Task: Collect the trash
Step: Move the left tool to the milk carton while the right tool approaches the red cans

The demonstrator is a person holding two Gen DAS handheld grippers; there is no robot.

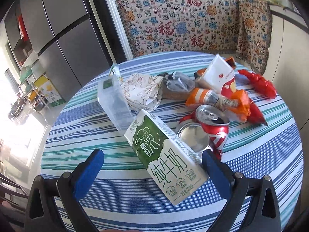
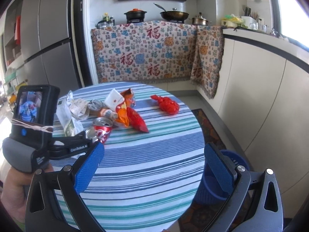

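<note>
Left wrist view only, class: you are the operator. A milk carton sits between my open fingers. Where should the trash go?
Observer: A blue bin stands on the floor to the right of the table, partly hidden by a finger of the right gripper.
Operator: Is that gripper busy?
Observer: No, it is open and holds nothing, above the near part of the table.
Operator: What is on the floor there?
Observer: A dark patterned rug lies beside the bin.
</note>
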